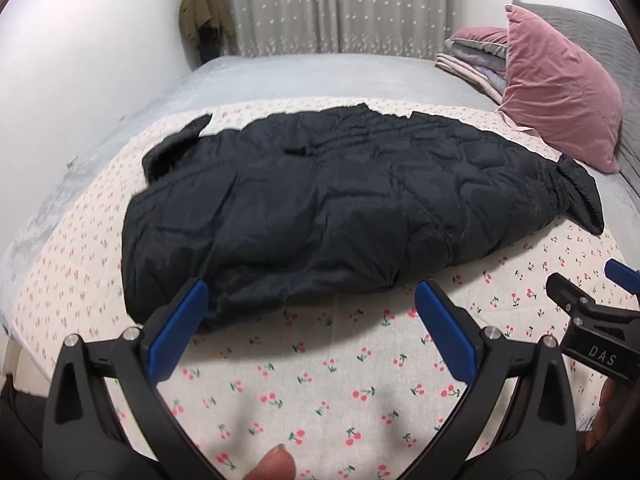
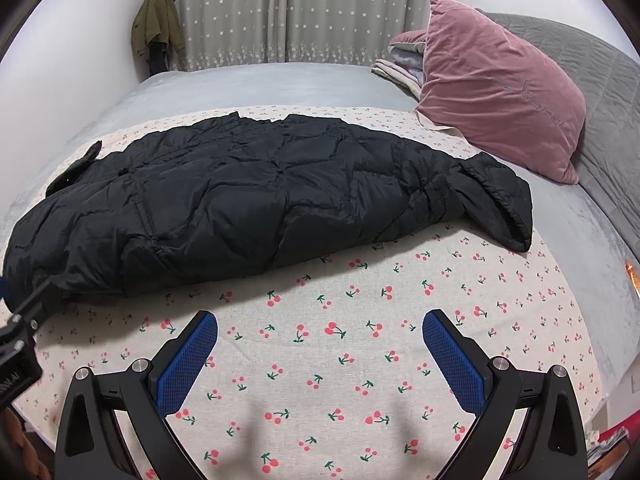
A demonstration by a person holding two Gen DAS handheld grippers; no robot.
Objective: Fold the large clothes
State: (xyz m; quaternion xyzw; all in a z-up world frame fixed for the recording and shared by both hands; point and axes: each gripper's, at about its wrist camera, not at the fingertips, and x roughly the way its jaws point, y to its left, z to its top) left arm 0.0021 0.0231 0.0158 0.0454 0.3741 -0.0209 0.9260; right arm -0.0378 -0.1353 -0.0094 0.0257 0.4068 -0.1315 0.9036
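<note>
Black jacket [image 1: 320, 208] lies flat on cherry-print sheet [image 1: 360, 380] spread over bed [image 1: 312, 76]; sleeve cuff [image 2: 504, 208] points toward pink pillow [image 2: 500, 88]. Left gripper [image 1: 312, 320] above sheet, jaws spread wide, empty, one blue pad [image 1: 180, 320] over jacket's near edge; contact unclear. Right gripper [image 2: 320, 344] over bare sheet, near jacket, jaws wide apart, empty. Fingertip [image 1: 276, 464] at bottom of left view. Green coat [image 2: 158, 24] hangs by curtain [image 2: 292, 12].

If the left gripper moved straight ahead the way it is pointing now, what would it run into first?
Most likely the near edge of the black quilted jacket, which lies just ahead of the open left gripper on the cherry-print cloth; exact depth is unclear.
</note>
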